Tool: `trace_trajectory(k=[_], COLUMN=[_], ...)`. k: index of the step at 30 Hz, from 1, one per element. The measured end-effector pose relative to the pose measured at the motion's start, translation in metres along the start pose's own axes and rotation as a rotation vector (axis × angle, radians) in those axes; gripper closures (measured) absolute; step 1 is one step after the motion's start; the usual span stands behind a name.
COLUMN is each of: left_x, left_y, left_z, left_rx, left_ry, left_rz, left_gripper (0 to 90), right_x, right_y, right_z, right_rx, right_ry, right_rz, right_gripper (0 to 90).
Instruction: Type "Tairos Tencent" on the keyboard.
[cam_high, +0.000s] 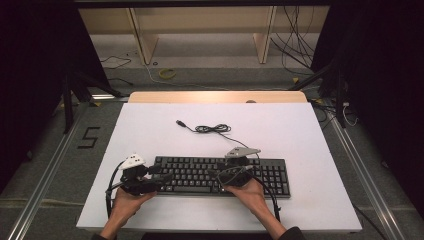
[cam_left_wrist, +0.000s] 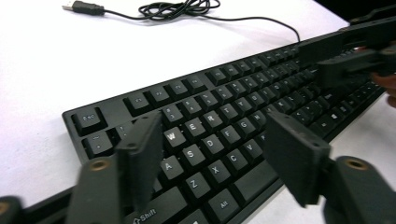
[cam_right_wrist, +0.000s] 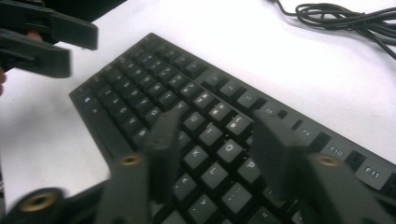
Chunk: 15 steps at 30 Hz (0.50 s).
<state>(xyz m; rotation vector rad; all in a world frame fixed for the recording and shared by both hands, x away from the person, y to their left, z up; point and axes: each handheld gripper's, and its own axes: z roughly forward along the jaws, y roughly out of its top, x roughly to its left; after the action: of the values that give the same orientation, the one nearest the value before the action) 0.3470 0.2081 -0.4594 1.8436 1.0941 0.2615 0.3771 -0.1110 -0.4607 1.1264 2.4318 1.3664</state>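
A black keyboard (cam_high: 260, 175) lies near the front of the white table top (cam_high: 300, 135). Its cable (cam_high: 212, 129) is coiled behind it and ends in a USB plug (cam_high: 180, 122). My left gripper (cam_high: 162, 175) is held over the keyboard's left end. In the left gripper view it (cam_left_wrist: 215, 135) is open above the W, A, S and D keys of the keyboard (cam_left_wrist: 233, 93). My right gripper (cam_high: 220, 174) hovers over the middle keys. In the right gripper view it (cam_right_wrist: 215, 128) is open over the K, L, O and P keys. Nothing is between either pair of jaws.
The right gripper (cam_left_wrist: 327, 58) appears far off in the left gripper view, and the left gripper (cam_right_wrist: 81, 49) in the right gripper view. A wooden strip (cam_high: 215, 96) borders the table's far edge. Beyond lie floor cables (cam_high: 300, 45) and shelf legs (cam_high: 142, 40).
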Motion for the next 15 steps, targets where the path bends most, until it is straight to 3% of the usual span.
trace_trajectory(k=[9, 15], left_x=[0.003, 0.001], left_y=[0.001, 0.002], left_z=[0.009, 0.019], left_rx=[0.062, 0.099], left_ry=[0.036, 0.041], left_rz=[0.006, 0.026], left_gripper=[71.8, 85.4], right_x=[0.004, 0.007], right_y=[-0.007, -0.011], right_z=[-0.014, -0.022], right_rx=[-0.025, -0.043], right_ry=[0.024, 0.034], right_rz=[-0.015, -0.019], right_gripper=[37.3, 35.0])
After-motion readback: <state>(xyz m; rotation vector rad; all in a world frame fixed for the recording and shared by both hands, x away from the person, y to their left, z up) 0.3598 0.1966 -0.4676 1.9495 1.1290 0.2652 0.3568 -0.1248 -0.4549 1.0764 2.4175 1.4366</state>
